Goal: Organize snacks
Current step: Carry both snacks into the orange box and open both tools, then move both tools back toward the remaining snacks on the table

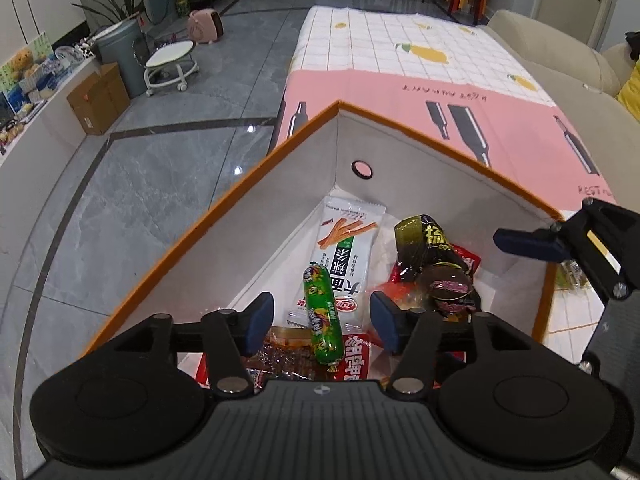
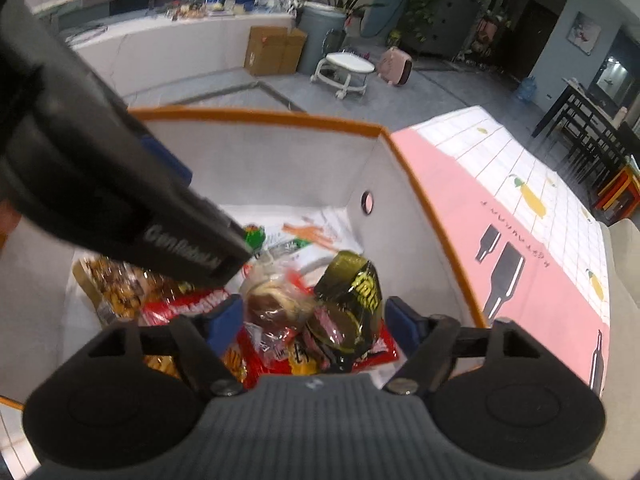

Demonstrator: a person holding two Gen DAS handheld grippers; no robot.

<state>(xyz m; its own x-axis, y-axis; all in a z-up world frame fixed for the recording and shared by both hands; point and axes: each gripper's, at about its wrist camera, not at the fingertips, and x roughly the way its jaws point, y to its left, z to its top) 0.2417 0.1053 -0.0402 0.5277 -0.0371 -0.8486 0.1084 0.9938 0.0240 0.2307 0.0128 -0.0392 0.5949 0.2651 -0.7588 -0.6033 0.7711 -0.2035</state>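
left gripper [image 1: 322, 322] jaws apart over green sausage [image 1: 323, 315], gripping nothing | right gripper [image 2: 314, 326] jaws apart above dark wrapped snack [image 2: 352, 300], gripping nothing | snacks lay inside orange-rimmed box [image 1: 280, 208] on table

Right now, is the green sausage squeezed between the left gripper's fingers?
No, the green sausage lies loose on the snack packets in the box, with the left gripper open around it.

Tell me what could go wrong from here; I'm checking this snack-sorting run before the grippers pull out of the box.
1. Both open grippers, left and right, crowd one orange-rimmed box; lifting out together, they could knock each other.
2. The green sausage lies between the left fingers and might get dragged.
3. The box sits near the table edge, so a bump could shift it.
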